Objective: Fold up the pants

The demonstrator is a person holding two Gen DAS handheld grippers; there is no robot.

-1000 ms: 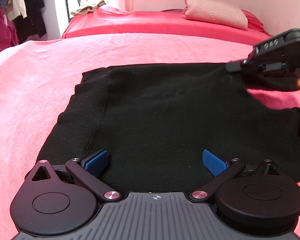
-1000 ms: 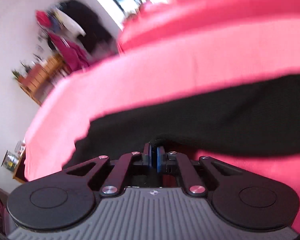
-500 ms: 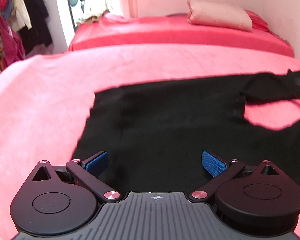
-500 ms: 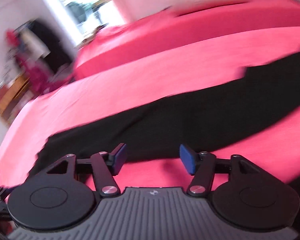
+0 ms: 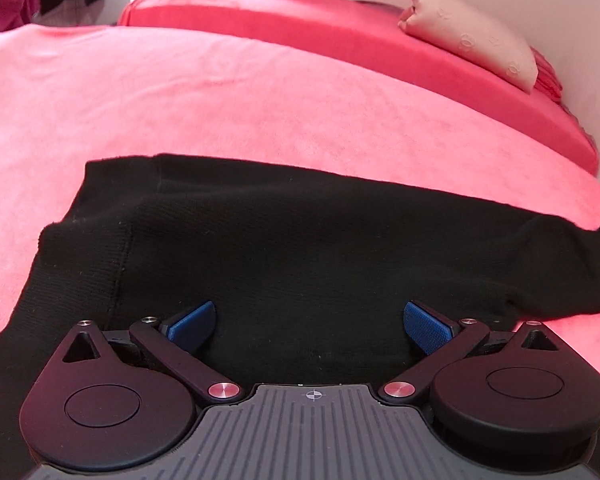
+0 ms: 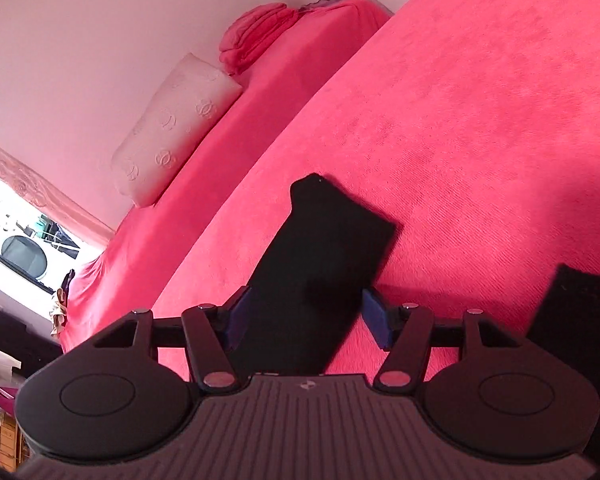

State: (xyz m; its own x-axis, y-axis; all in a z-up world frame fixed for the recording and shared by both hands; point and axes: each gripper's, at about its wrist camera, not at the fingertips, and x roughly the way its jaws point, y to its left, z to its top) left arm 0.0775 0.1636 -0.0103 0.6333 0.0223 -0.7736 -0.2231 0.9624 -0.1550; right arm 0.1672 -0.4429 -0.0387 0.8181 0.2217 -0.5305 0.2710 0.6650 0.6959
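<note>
Right gripper (image 6: 304,316) open wide, empty, over pants (image 6: 320,264) leg end; left gripper (image 5: 308,320) wide too. We grab hem low, pull flat.

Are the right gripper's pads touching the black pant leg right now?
Cannot tell. Right wrist view: right gripper open, pant leg between pads, no clear gap or contact.

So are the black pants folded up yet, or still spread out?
Spread out. The black pants lie flat on the pink blanket, and one leg stretches out long, not doubled over.

Both wrist views close above pants (image 5: 300,248)
</note>
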